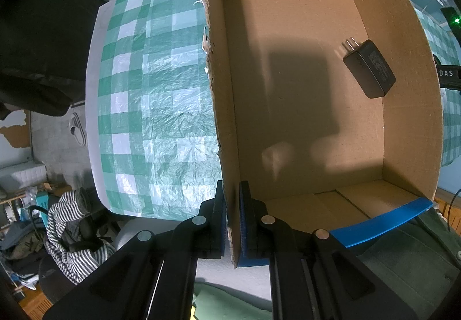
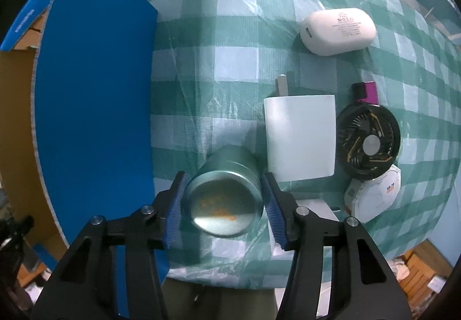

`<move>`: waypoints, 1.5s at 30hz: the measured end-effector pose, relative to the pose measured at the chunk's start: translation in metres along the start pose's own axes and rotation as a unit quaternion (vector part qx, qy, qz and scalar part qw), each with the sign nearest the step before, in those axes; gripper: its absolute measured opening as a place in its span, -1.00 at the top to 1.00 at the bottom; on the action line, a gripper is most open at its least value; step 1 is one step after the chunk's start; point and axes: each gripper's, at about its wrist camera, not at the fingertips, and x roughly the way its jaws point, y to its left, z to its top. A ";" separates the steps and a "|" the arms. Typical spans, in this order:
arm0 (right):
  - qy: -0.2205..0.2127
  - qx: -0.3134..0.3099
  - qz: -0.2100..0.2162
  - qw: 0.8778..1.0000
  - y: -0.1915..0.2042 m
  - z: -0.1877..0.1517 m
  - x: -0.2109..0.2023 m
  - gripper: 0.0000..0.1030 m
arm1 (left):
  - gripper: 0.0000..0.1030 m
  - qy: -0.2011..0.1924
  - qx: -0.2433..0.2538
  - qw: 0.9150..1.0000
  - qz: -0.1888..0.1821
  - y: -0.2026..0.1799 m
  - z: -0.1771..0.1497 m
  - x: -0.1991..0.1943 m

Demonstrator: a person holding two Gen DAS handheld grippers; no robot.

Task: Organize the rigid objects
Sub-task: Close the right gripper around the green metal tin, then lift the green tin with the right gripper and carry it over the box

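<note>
A cardboard box (image 1: 302, 107) with a blue outside stands on the green checked tablecloth. A black plug adapter (image 1: 370, 69) lies inside it at the right. My left gripper (image 1: 232, 222) is shut on the box's left wall at its near corner. In the right wrist view my right gripper (image 2: 224, 204) has its jaws around a round silver tin (image 2: 227, 193); the left pad touches it, the right pad stands a hair off. The box's blue side (image 2: 92, 107) stands just left of the tin.
Right of the tin lie a white charger block (image 2: 301, 135), a white oval case (image 2: 338, 30), a black round fan with a purple handle (image 2: 368, 141) and a white round item (image 2: 371, 199). The table edge (image 2: 230, 282) is just below the gripper. Clutter lies on the floor at the left (image 1: 57, 222).
</note>
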 end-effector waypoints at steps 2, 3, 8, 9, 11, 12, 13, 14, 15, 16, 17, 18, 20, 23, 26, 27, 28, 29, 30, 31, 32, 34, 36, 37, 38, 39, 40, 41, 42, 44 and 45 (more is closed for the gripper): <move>0.000 0.004 0.002 1.000 0.000 0.000 0.004 0.03 | 0.82 0.000 0.000 1.000 -0.001 0.000 0.000 0.000; -0.002 0.005 0.004 1.000 0.000 0.000 0.005 0.04 | 0.82 -0.001 0.000 1.000 -0.001 0.000 -0.001 0.000; -0.009 0.001 0.008 1.000 -0.004 0.002 0.007 0.15 | 0.82 0.000 0.000 1.000 -0.001 -0.001 -0.001 0.000; -0.009 -0.001 0.011 1.000 -0.006 0.002 0.007 0.15 | 0.82 0.000 0.001 1.000 -0.001 -0.001 -0.001 0.000; -0.012 -0.007 0.011 1.000 -0.013 0.003 0.009 0.15 | 0.82 0.000 0.002 1.000 0.000 -0.001 -0.001 0.000; -0.014 -0.011 0.009 1.000 -0.014 0.003 0.008 0.15 | 0.82 0.000 0.002 1.000 0.001 -0.001 -0.002 0.000; -0.017 -0.013 0.007 1.000 -0.015 0.002 0.003 0.15 | 0.82 0.000 0.002 1.000 0.001 -0.001 -0.002 -0.001; -0.020 -0.016 0.006 1.000 -0.014 0.001 0.001 0.15 | 0.82 0.000 0.002 1.000 0.001 -0.001 -0.002 0.000; -0.024 -0.018 0.003 1.000 -0.013 -0.002 -0.002 0.15 | 0.82 0.000 0.002 1.000 0.000 -0.001 -0.002 0.000; -0.028 -0.024 -0.001 0.999 -0.012 -0.002 -0.005 0.15 | 0.82 0.000 0.002 1.000 0.001 -0.001 -0.002 0.000; -0.031 -0.027 -0.003 0.999 -0.009 -0.005 -0.007 0.15 | 0.82 0.000 0.003 1.000 0.001 -0.001 -0.002 0.000; -0.035 -0.031 -0.007 0.999 -0.007 -0.006 -0.010 0.15 | 0.82 0.000 0.003 1.000 0.001 -0.001 -0.001 -0.001; -0.044 -0.039 -0.013 0.998 -0.003 -0.009 -0.019 0.15 | 0.82 0.000 0.003 1.000 0.001 -0.001 -0.001 0.000; -0.057 -0.048 -0.018 0.997 0.002 -0.011 -0.031 0.15 | 0.82 0.000 0.002 1.000 0.000 -0.001 -0.001 0.000; -0.071 -0.055 -0.017 0.996 0.005 -0.012 -0.047 0.15 | 0.82 0.002 0.003 1.000 0.001 -0.001 -0.001 0.000; -0.075 -0.057 -0.016 0.995 0.006 -0.012 -0.051 0.15 | 0.82 0.003 0.003 1.000 0.001 -0.001 -0.001 0.001; -0.082 -0.060 -0.016 0.995 0.008 -0.012 -0.058 0.15 | 0.82 0.003 0.004 1.000 0.001 -0.002 -0.001 0.001; -0.086 -0.063 -0.015 0.994 0.008 -0.013 -0.063 0.15 | 0.82 0.003 0.004 1.000 0.002 -0.002 -0.002 0.001; -0.090 -0.066 -0.015 0.994 0.011 -0.016 -0.069 0.15 | 0.82 0.003 0.004 1.000 0.002 -0.002 -0.002 0.001; -0.096 -0.068 -0.015 0.993 0.013 -0.017 -0.075 0.15 | 0.82 0.003 0.004 1.000 0.002 -0.002 -0.002 0.001; -0.101 -0.073 -0.014 0.992 0.015 -0.018 -0.082 0.15 | 0.82 0.003 0.004 1.000 0.002 -0.002 -0.002 0.001; -0.111 -0.081 -0.012 0.990 0.021 -0.018 -0.095 0.15 | 0.82 0.004 0.004 1.000 0.002 -0.002 -0.002 0.001; -0.121 -0.092 -0.011 0.988 0.027 -0.018 -0.107 0.15 | 0.82 0.005 0.003 1.000 0.002 -0.002 -0.002 0.002; -0.124 -0.096 -0.011 0.988 0.030 -0.016 -0.113 0.15 | 0.82 0.005 0.004 1.000 0.002 -0.002 -0.003 0.002; -0.129 -0.101 -0.010 0.986 0.032 -0.015 -0.116 0.15 | 0.82 0.005 0.004 1.000 0.003 -0.003 -0.003 0.002; -0.133 -0.105 -0.009 0.986 0.035 -0.015 -0.121 0.15 | 0.82 0.005 0.004 1.000 0.003 -0.003 -0.003 0.002; -0.137 -0.109 -0.007 0.985 0.042 -0.016 -0.125 0.15 | 0.82 0.005 0.004 1.000 0.003 -0.003 -0.003 0.002; -0.140 -0.111 -0.006 0.984 0.045 -0.015 -0.128 0.15 | 0.82 0.005 0.004 1.000 0.003 -0.003 -0.003 0.002; -0.143 -0.114 -0.003 0.983 0.048 -0.014 -0.132 0.15 | 0.82 0.005 0.003 1.000 0.002 -0.003 -0.003 0.002; -0.147 -0.119 0.001 0.982 0.053 -0.012 -0.136 0.15 | 0.82 0.005 0.004 1.000 0.002 -0.003 -0.003 0.002; -0.150 -0.122 0.003 0.981 0.056 -0.012 -0.139 0.15 | 0.82 0.004 0.004 1.000 0.002 -0.003 -0.004 0.003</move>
